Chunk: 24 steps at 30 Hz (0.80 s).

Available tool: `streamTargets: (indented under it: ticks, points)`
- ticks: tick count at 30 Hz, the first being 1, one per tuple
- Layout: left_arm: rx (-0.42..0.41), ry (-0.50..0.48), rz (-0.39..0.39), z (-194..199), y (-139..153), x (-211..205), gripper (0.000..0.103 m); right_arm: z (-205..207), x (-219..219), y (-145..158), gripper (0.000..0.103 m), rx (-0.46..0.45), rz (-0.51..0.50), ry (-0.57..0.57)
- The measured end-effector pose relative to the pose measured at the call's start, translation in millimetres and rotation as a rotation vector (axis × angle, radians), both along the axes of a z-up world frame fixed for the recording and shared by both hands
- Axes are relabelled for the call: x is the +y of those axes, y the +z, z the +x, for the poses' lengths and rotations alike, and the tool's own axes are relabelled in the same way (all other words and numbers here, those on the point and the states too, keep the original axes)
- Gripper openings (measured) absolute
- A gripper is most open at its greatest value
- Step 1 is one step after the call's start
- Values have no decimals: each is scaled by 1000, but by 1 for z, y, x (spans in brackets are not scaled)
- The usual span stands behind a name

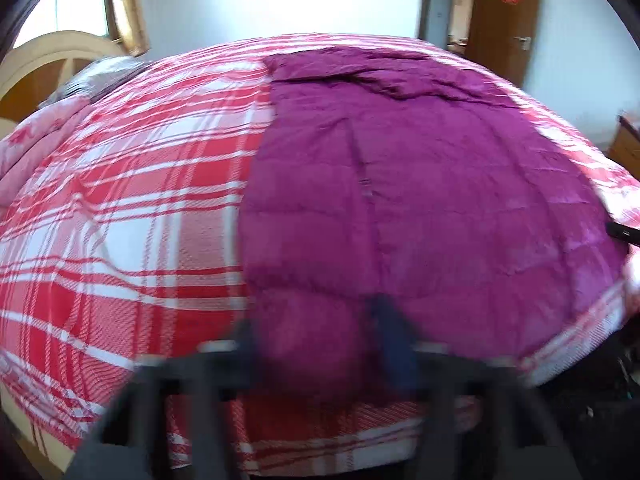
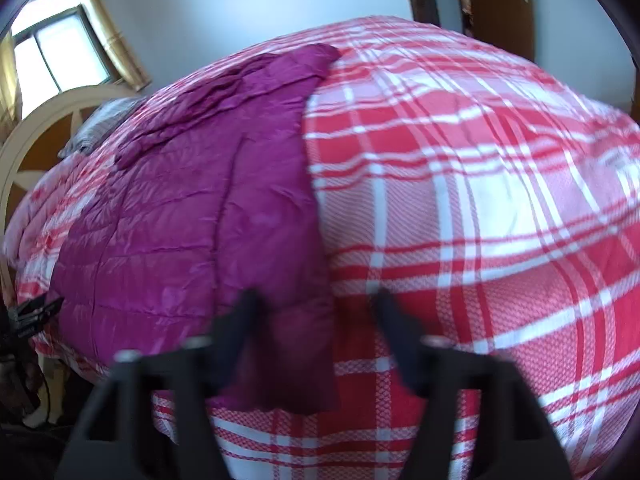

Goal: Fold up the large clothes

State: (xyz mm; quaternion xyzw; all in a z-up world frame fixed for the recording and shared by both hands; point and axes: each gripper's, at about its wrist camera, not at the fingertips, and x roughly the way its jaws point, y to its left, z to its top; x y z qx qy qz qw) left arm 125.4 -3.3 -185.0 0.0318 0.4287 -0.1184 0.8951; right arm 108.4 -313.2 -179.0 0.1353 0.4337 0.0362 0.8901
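A magenta quilted jacket (image 1: 420,180) lies flat on a bed with a red and white plaid cover (image 1: 120,220). In the left wrist view my left gripper (image 1: 316,332) is blurred at the jacket's near hem. Its fingers stand apart, and a bulge of magenta fabric sits between them. In the right wrist view the jacket (image 2: 180,208) covers the left part of the plaid cover (image 2: 480,200). My right gripper (image 2: 316,308) is at the jacket's near right corner with its fingers wide apart. The hem edge lies beside its left finger (image 2: 248,312), and plaid cover shows by the right one.
A cream and wood headboard (image 2: 40,152) and a grey pillow (image 2: 100,128) are at the bed's far left. A window (image 2: 60,52) is behind them. A brown door (image 1: 504,20) stands at the back right. The bed's near edge drops away under both grippers.
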Motion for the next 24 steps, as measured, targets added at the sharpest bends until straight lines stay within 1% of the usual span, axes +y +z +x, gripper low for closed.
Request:
streamTargets:
  ticks: [1, 2, 3, 4, 5, 6, 7, 9, 11, 14, 16, 17, 18, 19, 20, 21, 22, 23, 24]
  points:
    - [6, -17, -22, -2, 3, 0, 15, -1, 0, 1, 16, 6, 22, 10]
    - [-9, -19, -34, -5, 9, 0, 10, -2, -1, 3, 11, 6, 36, 23]
    - [-36, -31, -44, -10, 18, 0, 9, -4, -2, 6, 8, 2, 58, 31]
    - [-66, -42, -55, -15, 29, 1, 8, -9, -6, 12, 8, -13, 99, 37]
    - [-105, -51, -86, -22, 48, 4, 8, -13, -7, 19, 7, -30, 109, 39]
    - [-127, -54, -117, -27, 61, 7, 8, -17, -8, 27, 7, -49, 114, 44]
    - [-157, -64, -167, -34, 79, 12, 8, -27, -9, 41, 6, -80, 121, 55]
    - [-215, -84, -222, -48, 110, 17, 8, -41, -10, 66, 6, -133, 133, 79]
    - [-283, -116, -262, -66, 141, 21, 8, -60, -13, 95, 4, -192, 148, 102]
    - [-347, -153, -305, -82, 172, 27, 8, -87, -22, 137, 4, -293, 187, 116]
    - [-372, -153, -336, -84, 186, 32, 8, -97, -27, 161, 4, -357, 215, 111]
    - [-371, -146, -343, -82, 188, 33, 8, -101, -30, 172, 4, -387, 225, 108]
    - [-358, -143, -324, -78, 185, 31, 8, -99, -30, 177, 4, -391, 218, 113]
    - [-346, -139, -300, -72, 181, 31, 8, -93, -28, 177, 5, -360, 182, 125]
    - [-329, -127, -281, -70, 174, 30, 8, -87, -28, 172, 8, -334, 170, 124]
    - [-295, -116, -283, -65, 165, 31, 8, -81, -29, 161, 16, -291, 181, 108]
    - [-266, -109, -288, -61, 157, 31, 8, -71, -28, 144, 29, -220, 211, 100]
    - [-242, -101, -292, -57, 150, 31, 8, -65, -27, 130, 72, -165, 240, 110]
    - [-226, -94, -293, -55, 145, 31, 8, -59, -19, 108, 93, -96, 275, 122]
